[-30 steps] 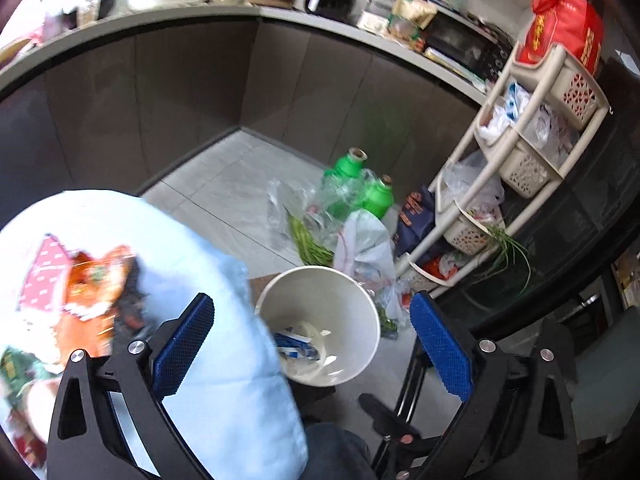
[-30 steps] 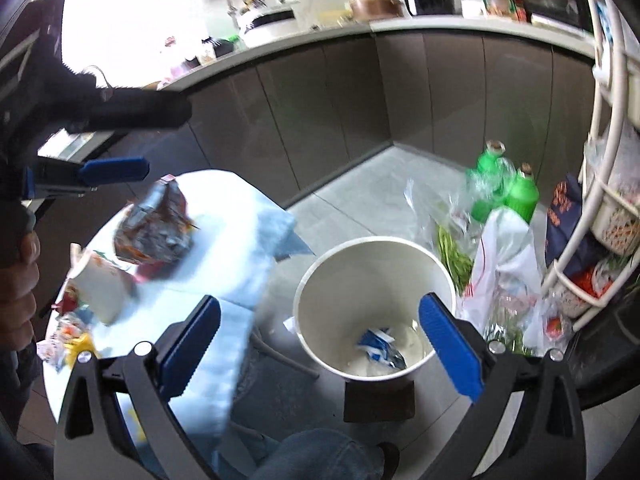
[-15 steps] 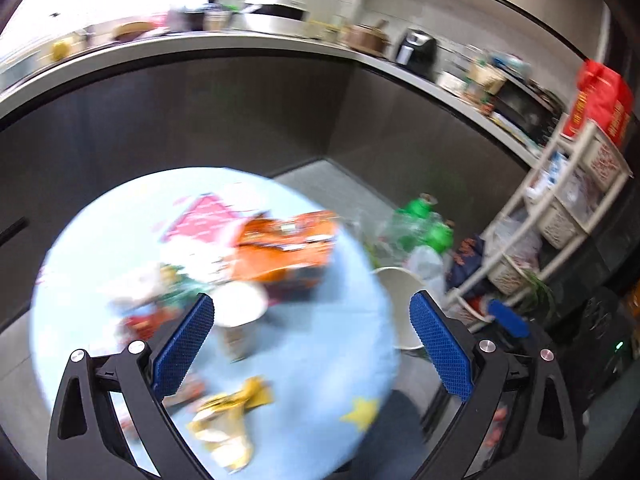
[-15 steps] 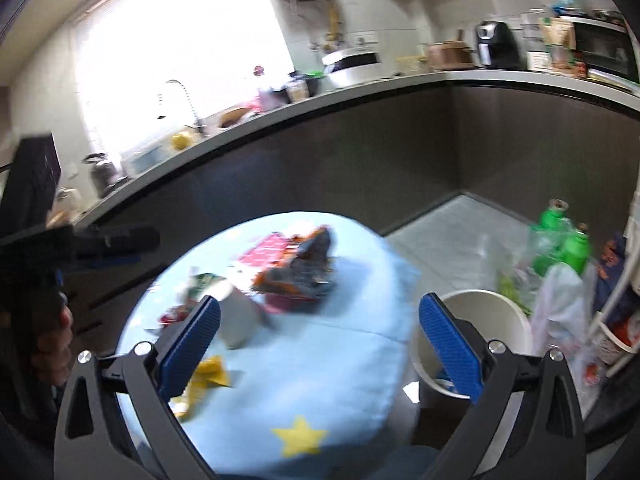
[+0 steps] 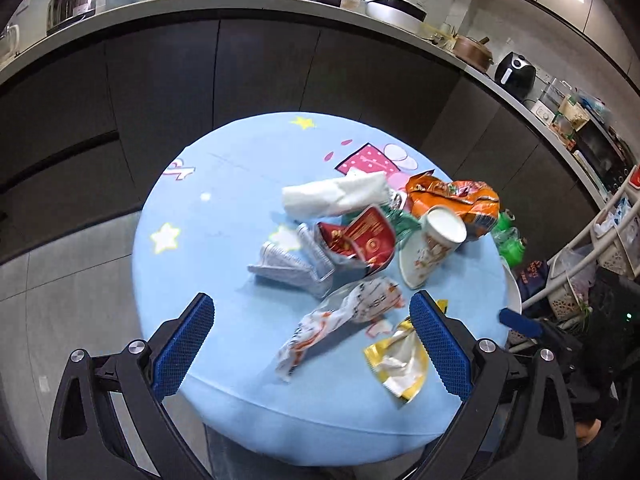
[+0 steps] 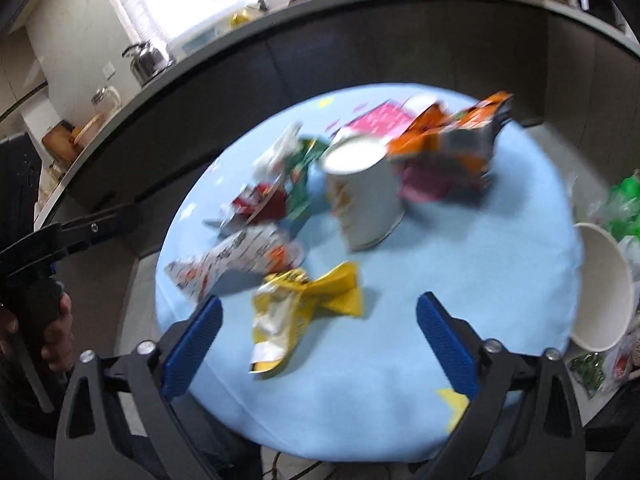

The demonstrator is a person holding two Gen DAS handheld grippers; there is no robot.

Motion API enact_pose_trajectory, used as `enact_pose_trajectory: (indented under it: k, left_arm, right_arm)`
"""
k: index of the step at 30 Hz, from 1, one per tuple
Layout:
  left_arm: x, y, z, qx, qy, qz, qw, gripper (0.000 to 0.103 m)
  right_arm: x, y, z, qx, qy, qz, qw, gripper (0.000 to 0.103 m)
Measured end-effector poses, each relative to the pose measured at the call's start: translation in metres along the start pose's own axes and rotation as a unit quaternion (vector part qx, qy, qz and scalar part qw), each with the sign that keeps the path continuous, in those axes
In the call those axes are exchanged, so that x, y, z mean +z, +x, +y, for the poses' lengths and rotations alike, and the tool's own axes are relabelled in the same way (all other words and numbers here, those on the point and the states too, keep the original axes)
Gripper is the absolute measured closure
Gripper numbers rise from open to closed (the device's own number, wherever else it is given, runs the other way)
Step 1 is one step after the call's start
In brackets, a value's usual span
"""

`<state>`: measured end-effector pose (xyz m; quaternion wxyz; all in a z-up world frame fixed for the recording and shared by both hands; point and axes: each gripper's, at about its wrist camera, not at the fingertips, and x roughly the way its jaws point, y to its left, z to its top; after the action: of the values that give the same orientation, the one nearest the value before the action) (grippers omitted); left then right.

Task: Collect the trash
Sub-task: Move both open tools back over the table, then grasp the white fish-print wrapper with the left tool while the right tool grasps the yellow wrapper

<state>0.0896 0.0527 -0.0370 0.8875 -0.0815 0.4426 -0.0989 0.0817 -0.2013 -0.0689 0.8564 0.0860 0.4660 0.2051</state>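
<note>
With both our left gripper and right gripper open and empty, the right's jaws just narrowing slightly, most trash remains on the blue table: wrappers, a paper cup, beside the bin.

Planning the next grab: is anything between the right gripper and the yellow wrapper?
Nothing visible. The yellow wrapper lies bare on the table, just ahead of the open right gripper.

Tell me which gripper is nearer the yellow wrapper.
Right. The right gripper frames the yellow wrapper just ahead of its open jaws; the left gripper has it beside its right-hand finger.
</note>
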Motion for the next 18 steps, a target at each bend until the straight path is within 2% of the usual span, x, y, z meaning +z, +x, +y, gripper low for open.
enact_pose_trajectory:
  k: [4, 7, 10, 12, 13, 18]
  left_arm:
    - [-0.006, 0.011, 0.01, -0.022, 0.017, 0.011, 0.9996, 0.01]
    - [-0.008, 0.026, 0.011, -0.056, 0.03, 0.033, 0.9975, 0.024]
    - [-0.009, 0.046, 0.009, -0.076, 0.037, 0.056, 0.9948, 0.033]
    - [-0.009, 0.056, 0.006, -0.086, 0.044, 0.07, 0.9929, 0.036]
    - [-0.01, 0.062, 0.004, -0.09, 0.047, 0.077, 0.9918, 0.037]
    - [-0.016, 0.081, -0.005, -0.103, 0.055, 0.105, 0.9876, 0.053]
  right_arm:
    - [-0.009, 0.034, 0.026, 0.006, -0.015, 0.06, 0.998, 0.035]
    - [-0.014, 0.053, 0.03, 0.002, 0.0, 0.083, 0.997, 0.044]
    - [-0.018, 0.063, 0.028, -0.006, 0.016, 0.086, 0.996, 0.055]
    - [-0.017, 0.064, 0.027, -0.021, 0.008, 0.082, 0.996, 0.07]
    - [-0.018, 0.063, 0.027, -0.025, 0.003, 0.084, 0.996, 0.083]
    - [-0.019, 0.048, 0.01, -0.026, 0.002, 0.082, 0.996, 0.093]
